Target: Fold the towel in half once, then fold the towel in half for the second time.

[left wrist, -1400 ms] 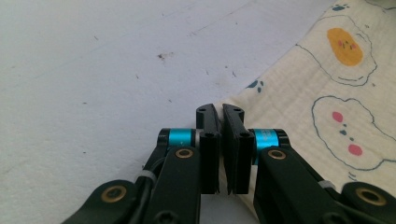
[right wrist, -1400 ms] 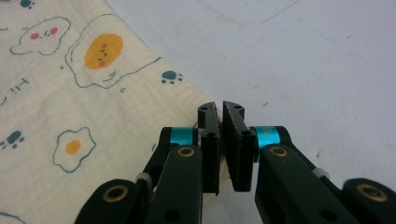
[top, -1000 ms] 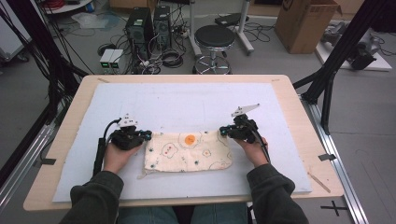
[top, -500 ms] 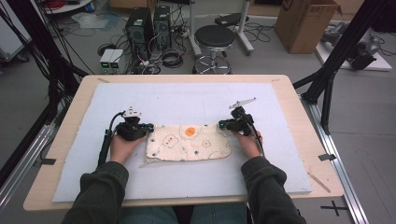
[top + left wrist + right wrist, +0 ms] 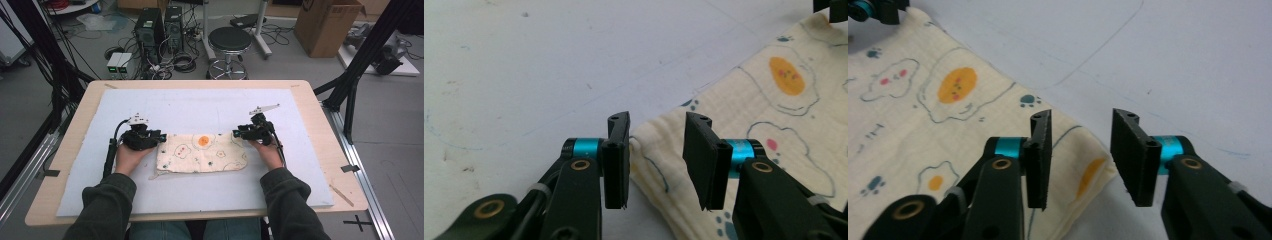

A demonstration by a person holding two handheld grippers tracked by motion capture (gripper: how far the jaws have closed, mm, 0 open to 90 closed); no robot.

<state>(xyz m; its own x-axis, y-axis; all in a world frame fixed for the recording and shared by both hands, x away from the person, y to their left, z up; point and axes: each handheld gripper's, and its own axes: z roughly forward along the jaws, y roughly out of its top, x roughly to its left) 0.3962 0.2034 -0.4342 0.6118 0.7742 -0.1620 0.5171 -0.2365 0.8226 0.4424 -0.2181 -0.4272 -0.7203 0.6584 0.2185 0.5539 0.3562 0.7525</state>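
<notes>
**Cream cloth with egg print on a pale mat**

The cloth [image 5: 202,152] is cream muslin, printed with fried eggs outlined in blue-grey with orange yolks, small teal paw prints, and cloud shapes bearing pink dots. It lies on a pale blue-white mat [image 5: 200,107] marked with faint blue pen lines, over a light wooden worktop [image 5: 325,125]. Both the left gripper [image 5: 656,165] and right gripper [image 5: 1080,160] have black fingers [image 5: 616,160] with turquoise collars and brass-coloured rivets. The sleeves [image 5: 102,207] are dark olive green.

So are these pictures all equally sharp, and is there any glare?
High view: soft and a little grainy, even light, no glare on the white mat. Left gripper view: the cloth is crisp near the tool, softer beyond. Right gripper view: the same, with faint shadows under the cloth's edge.
</notes>
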